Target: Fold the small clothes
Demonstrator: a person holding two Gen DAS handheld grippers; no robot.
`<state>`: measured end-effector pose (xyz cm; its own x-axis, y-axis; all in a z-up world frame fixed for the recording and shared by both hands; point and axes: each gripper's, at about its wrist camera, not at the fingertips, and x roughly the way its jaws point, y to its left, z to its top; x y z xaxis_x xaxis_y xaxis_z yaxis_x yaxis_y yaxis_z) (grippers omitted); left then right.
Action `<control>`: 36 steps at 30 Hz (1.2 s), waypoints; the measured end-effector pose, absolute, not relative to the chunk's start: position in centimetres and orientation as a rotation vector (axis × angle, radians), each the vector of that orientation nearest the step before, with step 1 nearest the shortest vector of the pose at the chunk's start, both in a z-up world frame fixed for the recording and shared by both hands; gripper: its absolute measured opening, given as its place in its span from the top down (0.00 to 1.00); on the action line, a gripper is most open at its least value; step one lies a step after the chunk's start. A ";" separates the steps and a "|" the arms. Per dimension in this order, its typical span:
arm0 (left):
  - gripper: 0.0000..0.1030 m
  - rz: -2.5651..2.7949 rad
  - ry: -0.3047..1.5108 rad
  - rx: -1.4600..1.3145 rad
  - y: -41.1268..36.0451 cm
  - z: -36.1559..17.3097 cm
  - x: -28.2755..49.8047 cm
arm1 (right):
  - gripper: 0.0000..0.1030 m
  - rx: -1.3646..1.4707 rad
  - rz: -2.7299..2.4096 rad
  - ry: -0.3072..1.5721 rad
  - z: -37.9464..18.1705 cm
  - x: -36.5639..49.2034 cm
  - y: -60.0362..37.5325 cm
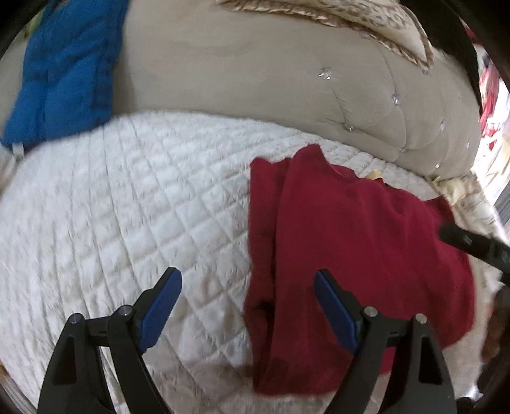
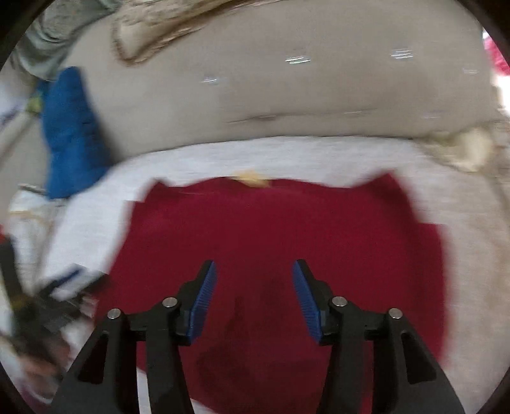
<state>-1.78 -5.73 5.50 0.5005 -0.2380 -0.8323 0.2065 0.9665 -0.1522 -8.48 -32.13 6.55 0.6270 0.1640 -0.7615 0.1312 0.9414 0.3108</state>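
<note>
- Between the blue-padded fingers of the left gripper (image 1: 247, 280) the jaws stand wide apart and released, with nothing in them; the gap frames the left edge of the red garment (image 1: 350, 242) and the white quilted cover (image 1: 127, 207) beside it.
- Its right finger shows over the red cloth, its left finger over the white quilt; whether either touches the fabric cannot be told.
- Over on the other side, the right gripper (image 2: 255, 270) also has its jaws spread and empty, both fingers showing over the red garment (image 2: 271, 229), which fills the middle of that view.
- That right-wrist view is heavily motion-blurred, so fine detail of the cloth is lost.
- The red garment lies flat on the white quilted cover (image 2: 318, 153), with a long lengthwise fold ridge along its left part in the left-wrist view and a small yellowish tag (image 2: 251, 178) at its far edge.
- A dark shape, probably part of the right gripper (image 1: 471, 245), reaches in over the garment's right edge in the left-wrist view.
- Behind the quilt rises a beige tufted cushion back (image 1: 239, 63) set with shiny studs.
- A blue padded garment (image 1: 67, 70) rests against that back at far left, well apart from the red one.
- A patterned tan pillow (image 1: 350, 16) sits at the top of the backrest.
</note>
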 end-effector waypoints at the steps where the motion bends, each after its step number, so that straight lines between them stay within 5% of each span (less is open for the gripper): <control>1: 0.11 -0.272 1.031 -0.064 -5.1 5.2 -1.9 | 0.67 0.377 0.048 0.910 6.6 -7.7 -31.4; 16: 0.10 -0.264 1.106 -0.151 -3.5 4.1 -1.4 | 0.56 -0.009 0.201 1.138 1.8 6.9 -14.2; 18: 0.10 -0.264 1.101 -0.144 -3.7 4.1 -1.4 | 0.69 -0.018 0.197 1.131 1.6 6.9 -14.5; 19: 0.10 -0.266 1.099 -0.136 -3.9 4.1 -1.3 | 0.91 -0.039 0.182 1.123 1.6 6.8 -14.6; 21: 0.10 -0.278 1.091 -0.124 -4.4 4.1 -1.2 | 1.00 -0.034 0.191 1.096 2.3 6.1 -15.9; 28: 0.11 -0.331 1.075 -0.094 -6.4 4.2 -1.3 | 1.00 0.230 0.274 0.989 5.6 3.2 -21.8; 30: 0.26 -0.383 1.086 -0.089 -7.2 4.2 -1.6 | 1.00 0.261 0.277 0.979 5.9 2.9 -22.4; 31: 0.53 -0.421 1.093 -0.093 -7.6 4.3 -1.8 | 1.00 0.279 0.279 0.979 6.1 2.7 -22.4; 32: 0.67 -0.447 1.097 -0.102 -7.9 4.4 -1.8 | 1.00 0.296 0.287 0.984 6.2 2.6 -22.8; 36: 0.71 -0.484 1.049 -0.130 -8.0 5.6 -2.4 | 1.00 0.252 0.281 0.975 6.9 2.4 -22.6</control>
